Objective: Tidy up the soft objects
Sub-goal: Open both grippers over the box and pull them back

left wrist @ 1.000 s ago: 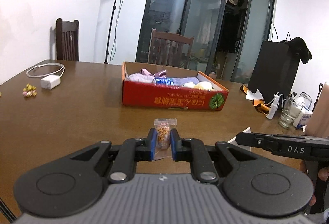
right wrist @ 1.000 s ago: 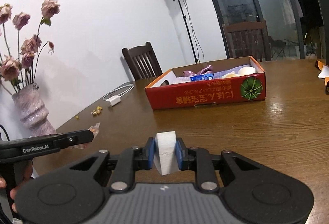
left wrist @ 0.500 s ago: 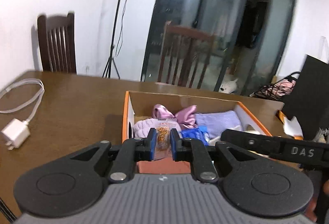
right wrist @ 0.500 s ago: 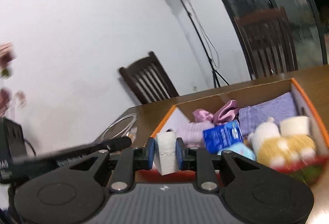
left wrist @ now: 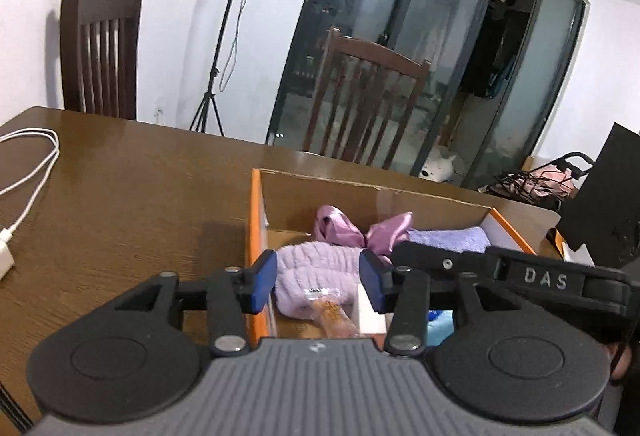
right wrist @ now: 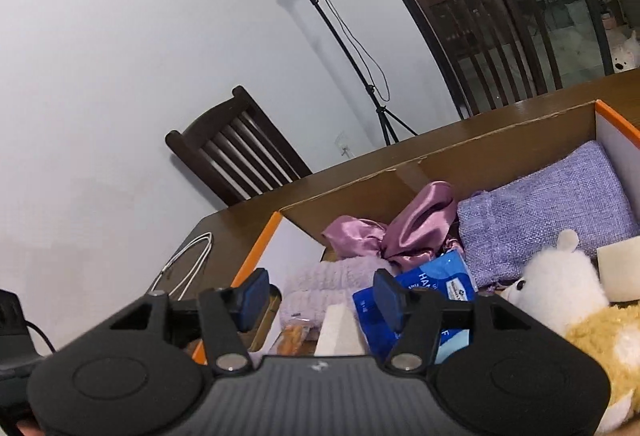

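Both grippers hover over the near left end of the orange cardboard box [left wrist: 256, 220], which also shows in the right wrist view [right wrist: 256, 256]. My left gripper [left wrist: 318, 282] is open; the clear snack packet [left wrist: 330, 314] lies below it in the box. My right gripper [right wrist: 322, 294] is open; the white foam block [right wrist: 338, 332] lies below it, beside the packet [right wrist: 290, 338]. The box holds a fluffy lilac cloth [left wrist: 316, 268], a pink satin bow [right wrist: 392, 232], a purple pouch [right wrist: 548, 204], a blue pack [right wrist: 432, 288] and a plush toy [right wrist: 568, 300].
The box stands on a brown wooden table [left wrist: 120, 196]. A white charger and cable [left wrist: 28, 172] lie at the table's left. Wooden chairs [left wrist: 368, 100] stand behind the table, with a light stand [right wrist: 332, 28] and glass doors beyond.
Both grippers moved forward over the box and opened. The left let go of the snack packet and the right let go of the white foam block; both now lie in the box.
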Tool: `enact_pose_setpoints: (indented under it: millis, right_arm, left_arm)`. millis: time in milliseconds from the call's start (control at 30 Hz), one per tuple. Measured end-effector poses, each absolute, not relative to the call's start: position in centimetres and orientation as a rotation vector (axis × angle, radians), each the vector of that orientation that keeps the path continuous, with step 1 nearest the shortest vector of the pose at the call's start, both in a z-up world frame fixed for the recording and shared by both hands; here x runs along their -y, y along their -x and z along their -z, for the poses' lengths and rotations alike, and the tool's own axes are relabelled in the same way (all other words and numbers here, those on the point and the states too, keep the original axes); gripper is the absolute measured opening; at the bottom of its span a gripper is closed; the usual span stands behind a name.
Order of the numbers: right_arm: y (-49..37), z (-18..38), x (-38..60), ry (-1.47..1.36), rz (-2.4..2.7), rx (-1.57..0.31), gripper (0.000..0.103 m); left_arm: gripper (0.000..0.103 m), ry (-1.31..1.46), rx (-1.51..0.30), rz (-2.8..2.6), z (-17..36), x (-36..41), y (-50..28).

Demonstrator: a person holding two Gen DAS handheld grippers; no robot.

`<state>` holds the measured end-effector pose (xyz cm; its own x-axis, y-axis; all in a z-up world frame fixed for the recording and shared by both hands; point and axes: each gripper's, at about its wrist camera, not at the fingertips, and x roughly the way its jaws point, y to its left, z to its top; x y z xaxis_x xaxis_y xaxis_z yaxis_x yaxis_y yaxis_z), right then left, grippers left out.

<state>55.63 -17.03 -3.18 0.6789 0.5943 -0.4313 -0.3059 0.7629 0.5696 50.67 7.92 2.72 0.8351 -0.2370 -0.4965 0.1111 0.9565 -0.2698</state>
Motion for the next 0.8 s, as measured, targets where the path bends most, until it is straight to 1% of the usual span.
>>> enact_pose_setpoints:
  millis: [200,267,333,400,467,500,533,567,600,667,700,767,800]
  right_arm:
    - [-53.8,1.5,17.7,-0.423,-0.516,-0.623,0.058]
    - [-52.9,0.5,18.7,-0.396,-0.499,-0.610,0.058]
    - [-51.6,-0.7,20.3,-0.361,-0.474,-0.592,0.058]
    - [-50.2,-2.0,22.0,-0.311,-0.446,-0.579,0.058]
    - [-48.5,-3.2,23.4,-0.227,-0.425,-0.586,0.061]
    - [-47.5,-3.8,24.0,-0.190,-0.415,-0.585,0.062]
    - [-46.3,-4.3,24.8,-0.149,-0.398,-0.576,0.065]
    - [-45.2,-4.8,25.3,-0.106,-0.378,-0.566,0.070]
    - [-44.0,-5.3,25.9,-0.065,-0.355,-0.558,0.073]
    - [-41.4,-5.9,26.9,-0.003,-0.312,-0.523,0.083]
    - [-40.3,-6.1,27.4,0.011,-0.300,-0.507,0.085]
    - [-37.8,-6.4,28.4,0.016,-0.282,-0.464,0.090]
    - [-36.7,-6.4,28.8,0.014,-0.279,-0.439,0.092]
  left_arm:
    - [0.050,0.179,-0.530,0.156,-4.1,-7.6,-49.0]
    - [0.054,0.171,-0.520,0.167,-4.8,-7.4,-47.9]
    - [0.055,0.144,-0.510,0.169,-5.6,-7.0,-46.5]
    - [0.059,0.105,-0.492,0.153,-6.7,-6.6,-44.8]
    - [0.067,0.075,-0.469,0.139,-7.5,-6.3,-42.9]
    - [0.068,0.060,-0.459,0.125,-7.9,-6.1,-42.0]
    - [0.071,0.040,-0.448,0.109,-8.3,-5.9,-40.8]
    - [0.073,0.019,-0.438,0.101,-8.6,-5.8,-39.7]
    - [0.073,-0.003,-0.427,0.087,-8.8,-5.5,-38.5]
    - [0.082,-0.035,-0.398,0.062,-9.0,-5.0,-36.3]
    - [0.085,-0.044,-0.376,0.047,-9.0,-4.7,-34.9]
    - [0.099,-0.042,-0.318,0.026,-8.9,-4.3,-32.5]
    - [0.102,-0.041,-0.277,0.015,-8.8,-4.0,-31.3]
